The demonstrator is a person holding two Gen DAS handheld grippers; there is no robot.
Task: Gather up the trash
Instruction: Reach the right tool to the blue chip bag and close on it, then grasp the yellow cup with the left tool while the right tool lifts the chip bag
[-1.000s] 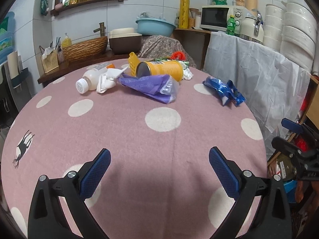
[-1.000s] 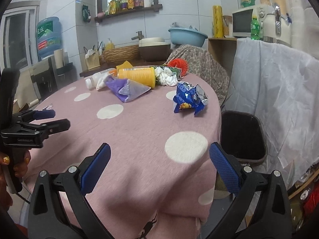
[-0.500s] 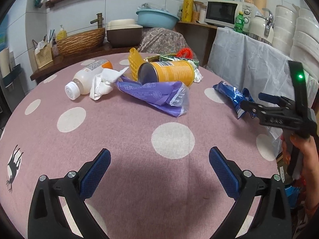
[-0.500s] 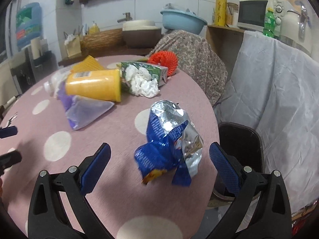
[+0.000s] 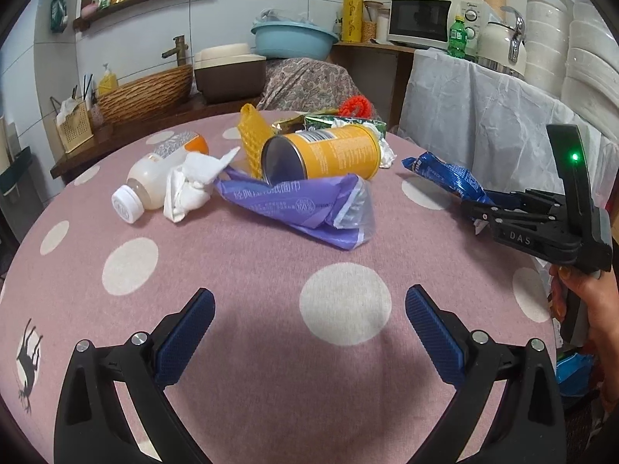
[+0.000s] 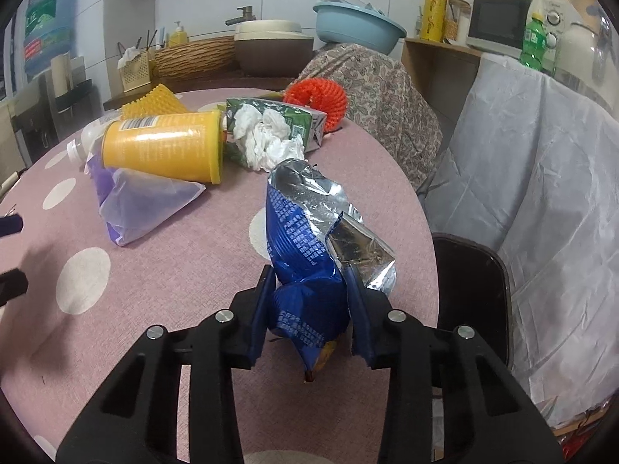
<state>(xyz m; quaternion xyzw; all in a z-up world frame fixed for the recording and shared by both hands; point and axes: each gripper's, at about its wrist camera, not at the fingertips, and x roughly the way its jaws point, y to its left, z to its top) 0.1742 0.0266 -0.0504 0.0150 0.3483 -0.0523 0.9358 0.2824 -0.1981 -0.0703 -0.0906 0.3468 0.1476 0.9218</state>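
Pink cloth with pale polka dots covers the round table (image 5: pixel 240 301), and a small black deer figure is printed near its left edge. Behind it runs a white-tiled kitchen wall with a shelf of bottles, a woven basket (image 5: pixel 147 91), a brown-and-cream basin, a pale blue plastic tub (image 6: pixel 358 29) and a microwave (image 5: pixel 425 19) on a wooden counter. A white sheet (image 6: pixel 541 178) drapes the furniture on the right, and a black bin (image 6: pixel 470 294) sits on the floor just past the table's right edge.

Over on the right, the right gripper (image 6: pixel 309 301) is closing its jaws on the blue foil snack bag (image 6: pixel 301 239), both pads against the crumpled lower end and the silver-lined torn mouth standing up beyond the fingers. The bag sits at the near right of the table, close to the bin.

The left gripper (image 5: pixel 309 321) hangs low over bare cloth at the near edge, jaws spread wide with nothing between them.

Farther across lies the rest of the litter, bunched together: a yellow cylindrical can (image 5: pixel 321 154) on its side, resting on a purple plastic bag (image 5: pixel 294 205); a white plastic bottle (image 5: pixel 151 181) with crumpled tissue (image 5: pixel 193 181) against it on the left; a green carton (image 6: pixel 282 120) with more wadded tissue; a yellow bumpy pad; an orange mesh ring (image 6: pixel 315 100) at the far rim.
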